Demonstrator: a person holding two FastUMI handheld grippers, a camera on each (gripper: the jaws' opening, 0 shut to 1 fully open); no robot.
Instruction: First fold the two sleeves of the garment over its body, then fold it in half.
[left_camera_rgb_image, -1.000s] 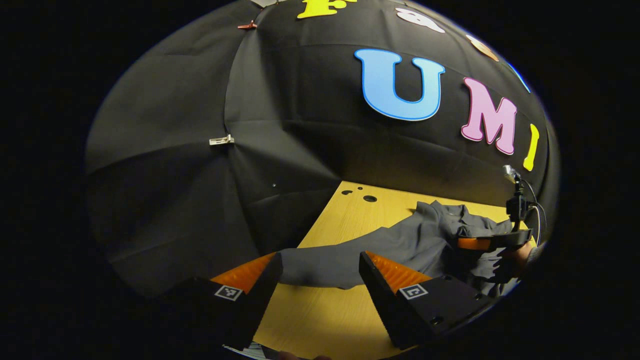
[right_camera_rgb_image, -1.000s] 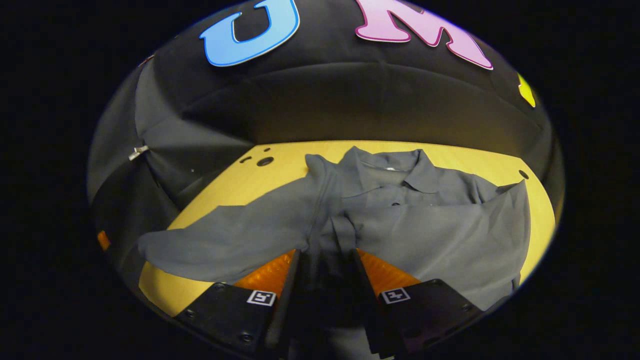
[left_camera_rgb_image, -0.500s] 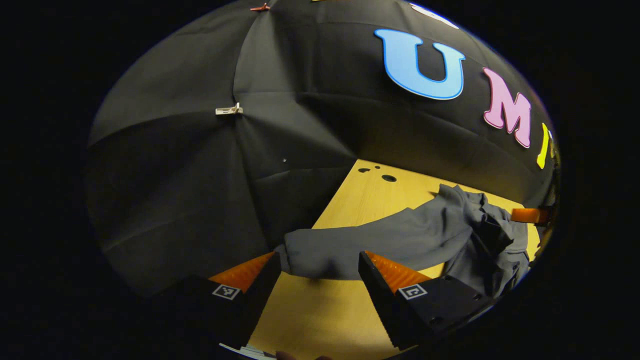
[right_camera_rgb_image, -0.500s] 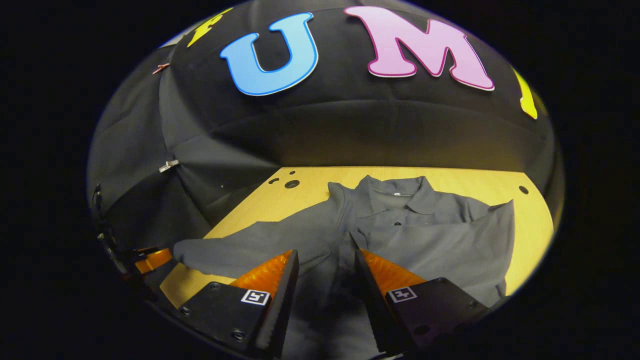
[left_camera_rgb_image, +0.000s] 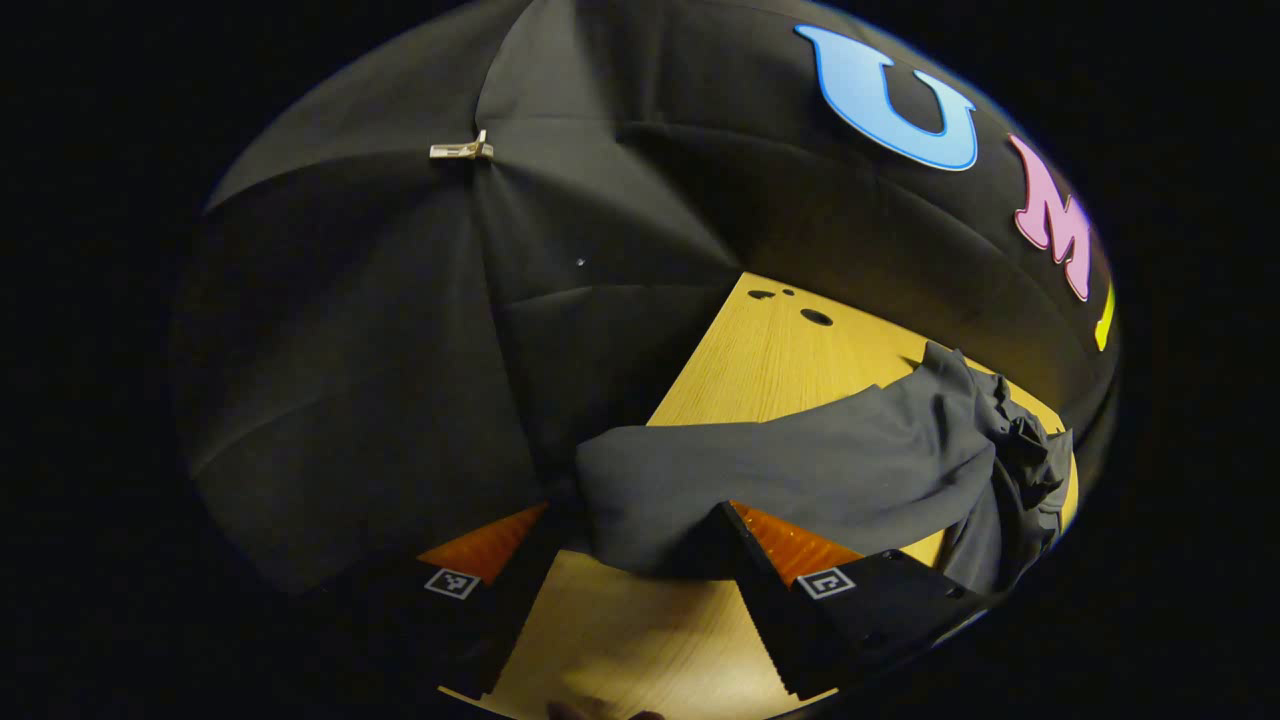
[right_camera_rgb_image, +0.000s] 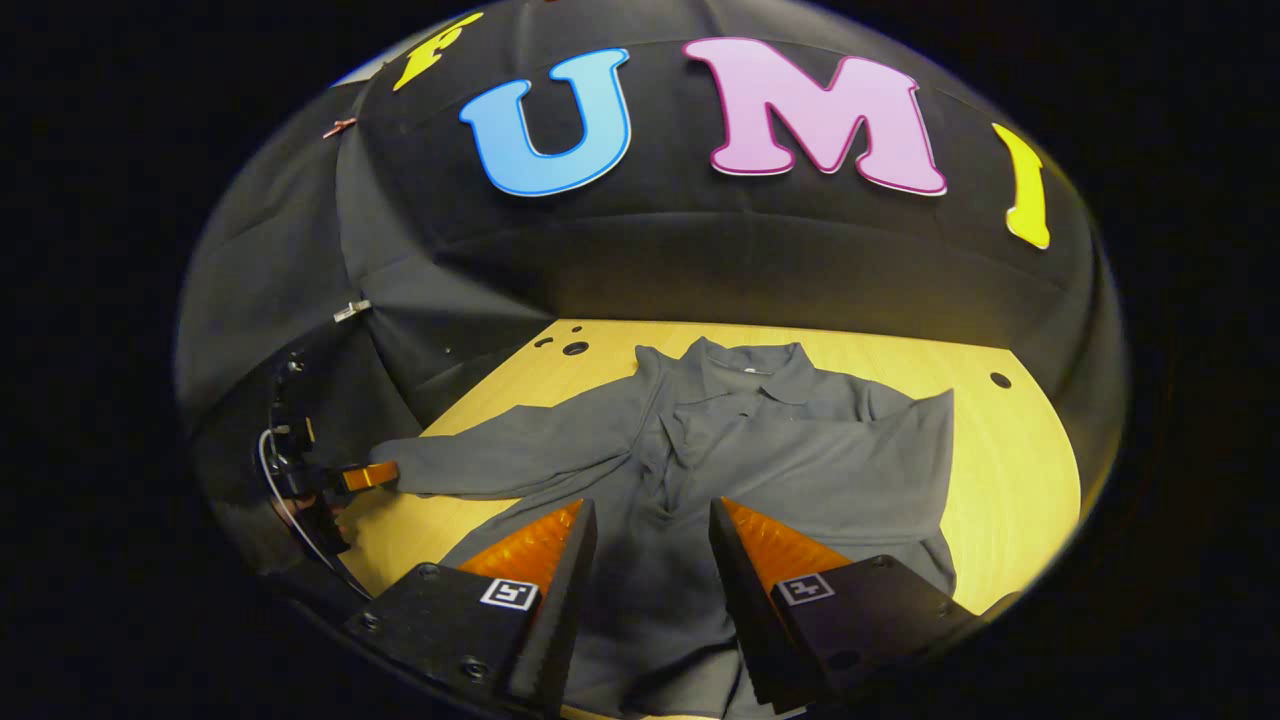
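**Inspector:** Black cloth walls close the booth on all sides; a pale wooden worktop (right_camera_rgb_image: 1010, 450) with a few drilled holes near its far edge carries the work. On it lies the grey garment (right_camera_rgb_image: 740, 470), collar toward the far edge, hem toward the near edge.

**Clerk:** And the sleeves?

**Inspector:** One sleeve lies folded across the body (right_camera_rgb_image: 850, 440). The other sleeve (left_camera_rgb_image: 760, 470) stretches out flat toward the worktop's left edge, its cuff (left_camera_rgb_image: 625, 490) at the left hand-held gripper (left_camera_rgb_image: 625, 545).

**Clerk:** Is that hand-held gripper holding it?

**Inspector:** No. Its fingers stand wide apart, the cuff lying between and partly over the right-hand one (nothing pinched). The right hand-held gripper (right_camera_rgb_image: 652, 560) hangs above the garment's lower body, fingers parted and empty.

**Clerk:** How will the cloth handle?

**Inspector:** In my judgement: light, limp, creasing easily; it already bunches at the shoulder. It should drape rather than hold shape, and may drag the body along if pulled hard. Best hold is the cuff end, through both layers, lifting before carrying it across.

**Clerk:** Surface?

**Inspector:** Smooth wood, likely letting the fabric slide.
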